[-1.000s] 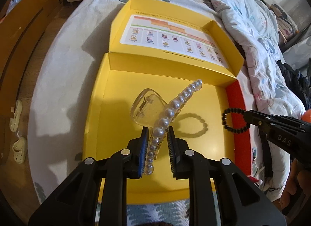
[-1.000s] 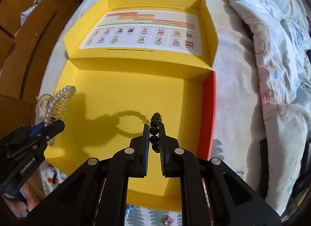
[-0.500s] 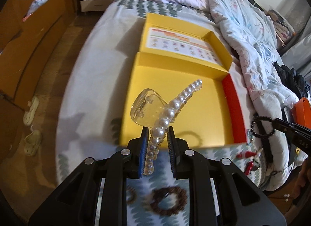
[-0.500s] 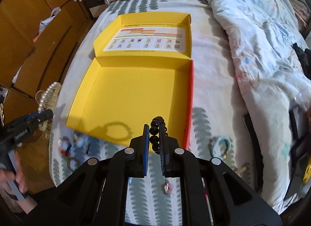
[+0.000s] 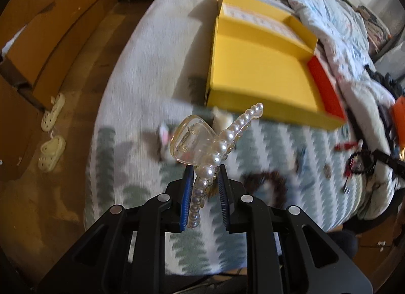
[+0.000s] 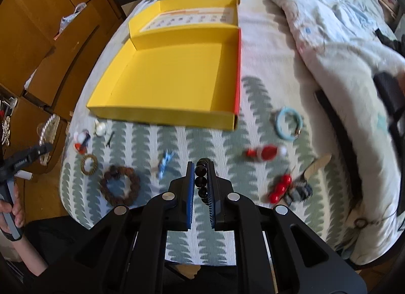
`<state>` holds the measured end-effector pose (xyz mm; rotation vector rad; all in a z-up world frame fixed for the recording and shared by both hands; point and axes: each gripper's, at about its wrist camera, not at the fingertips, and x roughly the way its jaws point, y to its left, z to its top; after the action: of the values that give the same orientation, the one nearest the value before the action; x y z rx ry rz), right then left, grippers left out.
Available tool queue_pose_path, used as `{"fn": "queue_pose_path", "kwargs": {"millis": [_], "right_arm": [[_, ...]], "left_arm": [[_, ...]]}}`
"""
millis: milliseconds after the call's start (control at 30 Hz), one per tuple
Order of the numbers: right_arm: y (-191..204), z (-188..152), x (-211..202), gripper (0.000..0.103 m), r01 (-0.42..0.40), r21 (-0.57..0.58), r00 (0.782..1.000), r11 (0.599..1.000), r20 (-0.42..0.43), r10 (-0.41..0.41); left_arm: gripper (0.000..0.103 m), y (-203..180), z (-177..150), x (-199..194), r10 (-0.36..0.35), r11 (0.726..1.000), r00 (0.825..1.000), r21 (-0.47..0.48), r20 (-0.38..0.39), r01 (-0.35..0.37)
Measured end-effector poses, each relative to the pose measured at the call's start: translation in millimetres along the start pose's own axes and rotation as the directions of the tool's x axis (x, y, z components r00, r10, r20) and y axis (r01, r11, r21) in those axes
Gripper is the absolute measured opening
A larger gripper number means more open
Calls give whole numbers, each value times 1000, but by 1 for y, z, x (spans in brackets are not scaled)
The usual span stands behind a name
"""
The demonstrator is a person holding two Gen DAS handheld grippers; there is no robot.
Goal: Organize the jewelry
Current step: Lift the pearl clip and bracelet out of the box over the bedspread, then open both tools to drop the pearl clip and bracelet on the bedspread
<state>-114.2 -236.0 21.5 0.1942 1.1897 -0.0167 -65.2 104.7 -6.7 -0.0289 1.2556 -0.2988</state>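
Note:
My left gripper (image 5: 205, 170) is shut on a clear hair claw lined with pearls (image 5: 217, 142), which sticks up from between the pads. My right gripper (image 6: 201, 164) is shut on a black bead bracelet (image 6: 201, 181), seen edge-on. Both hang over the patterned bed cover, short of the open yellow box (image 6: 172, 78), whose floor is bare. The right wrist view shows the left gripper (image 6: 43, 148) at the far left, off the bed's edge, with a hand on its handle. In the left wrist view the box (image 5: 258, 76) lies ahead to the right.
Loose pieces lie on the cover before the box: a brown bead bracelet (image 6: 119, 189), a woven ring (image 6: 89, 164), a blue twisted clip (image 6: 164, 162), a light-blue bangle (image 6: 288, 123) and red clips (image 6: 279, 187). A duvet (image 6: 329, 28) is heaped on the right; wooden cabinets stand left.
Both grippers have drawn back from above the box floor to the near part of the bed. The box now looks smaller and farther. Both grips are unchanged.

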Motion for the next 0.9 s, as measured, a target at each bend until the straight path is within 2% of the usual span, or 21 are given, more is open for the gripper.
{"fn": "queue_pose_path", "kwargs": {"millis": [133, 433, 600, 767, 900], "right_arm": [[-4, -19, 2, 11, 0, 6, 1000, 1000, 4, 0], [-23, -45, 12, 11, 71, 37, 997, 997, 22, -72], [-18, -55, 48, 11, 129, 23, 992, 991, -19, -128], [-2, -69, 89, 11, 86, 9, 994, 996, -69, -85], [4, -81, 107, 11, 77, 18, 993, 997, -87, -75]], "left_arm": [[20, 13, -29, 10, 49, 999, 999, -3, -11, -49], [20, 40, -54, 21, 115, 993, 993, -34, -23, -115], [20, 47, -62, 38, 159, 986, 986, -49, -49, -161], [20, 54, -62, 53, 183, 980, 980, -71, -78, -188], [20, 55, -61, 56, 190, 977, 979, -82, -74, -196]]}}
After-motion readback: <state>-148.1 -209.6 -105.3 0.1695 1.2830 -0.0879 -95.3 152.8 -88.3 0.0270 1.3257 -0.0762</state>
